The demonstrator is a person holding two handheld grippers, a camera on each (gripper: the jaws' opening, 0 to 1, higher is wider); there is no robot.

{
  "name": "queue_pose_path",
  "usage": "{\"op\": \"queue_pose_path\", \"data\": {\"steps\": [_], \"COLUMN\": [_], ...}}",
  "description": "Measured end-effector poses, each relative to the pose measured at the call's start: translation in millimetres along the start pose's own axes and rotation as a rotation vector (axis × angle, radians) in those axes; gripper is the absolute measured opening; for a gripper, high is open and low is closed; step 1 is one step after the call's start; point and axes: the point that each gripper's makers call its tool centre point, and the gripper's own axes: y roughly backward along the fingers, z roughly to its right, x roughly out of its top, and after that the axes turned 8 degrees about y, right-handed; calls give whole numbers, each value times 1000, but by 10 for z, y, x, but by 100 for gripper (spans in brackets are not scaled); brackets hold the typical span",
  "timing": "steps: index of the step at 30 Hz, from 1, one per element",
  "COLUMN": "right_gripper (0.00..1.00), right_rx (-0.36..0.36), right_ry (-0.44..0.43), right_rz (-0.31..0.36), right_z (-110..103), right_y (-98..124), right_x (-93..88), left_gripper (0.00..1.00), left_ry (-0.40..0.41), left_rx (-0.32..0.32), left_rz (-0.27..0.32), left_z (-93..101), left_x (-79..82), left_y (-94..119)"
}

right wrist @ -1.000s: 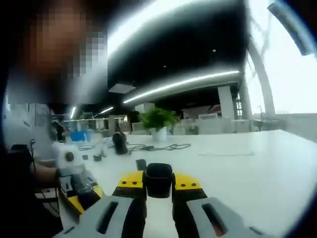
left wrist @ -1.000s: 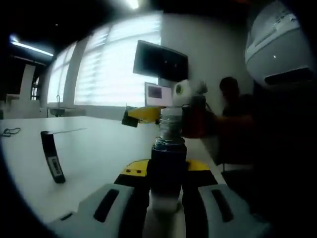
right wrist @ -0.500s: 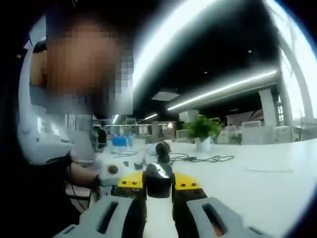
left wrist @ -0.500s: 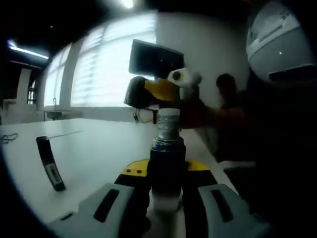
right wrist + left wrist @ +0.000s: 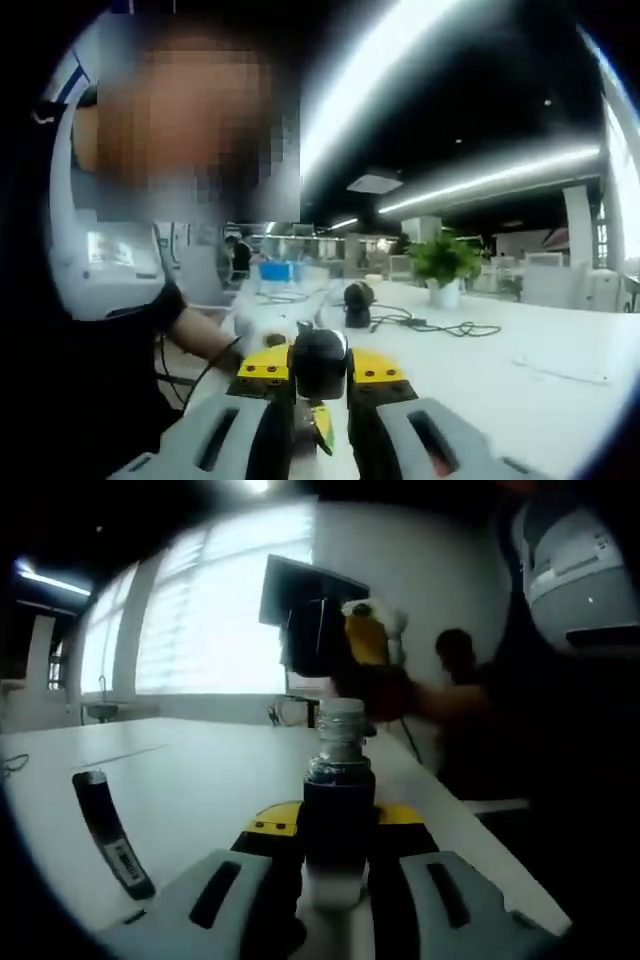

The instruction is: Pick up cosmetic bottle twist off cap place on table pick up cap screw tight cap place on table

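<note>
A dark cosmetic bottle stands upright between the jaws of my left gripper, which is shut on its body. Its threaded neck is bare and uncapped. In the left gripper view, the right gripper, black and yellow, hovers just above and behind the bottle's mouth without touching it. In the right gripper view, my right gripper is shut on the round black cap. The bottle is hidden in that view.
A white table stretches away, with a black strip lying at its left. The person holding the grippers is close on the left of the right gripper view. Farther off are a potted plant, a black object and cables.
The right gripper with the cap has risen and shifted to just over the bottle's mouth. The right gripper view has swung further toward the person. The left gripper still holds the bottle.
</note>
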Motion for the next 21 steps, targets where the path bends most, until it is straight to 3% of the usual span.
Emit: {"op": "queue_pose_path", "data": {"steps": [4, 7, 11, 21], "right_gripper": [13, 13, 13, 13], "right_rx": [42, 111, 170, 287], "right_ry": [-13, -20, 9, 3], "right_rz": [-5, -22, -77, -143], "right_z": [-17, -120, -177, -226], "right_y": [-69, -120, -197, -192], "right_x": [21, 7, -89, -236], "left_gripper": [14, 14, 14, 14], "left_ry": [-1, 0, 2, 17], "left_rx": [0, -3, -3, -4], "left_rz": [5, 8, 9, 13], "left_z": [-24, -20, -22, -33], "left_x": [0, 0, -3, -4], "left_y": [1, 6, 7, 8]}}
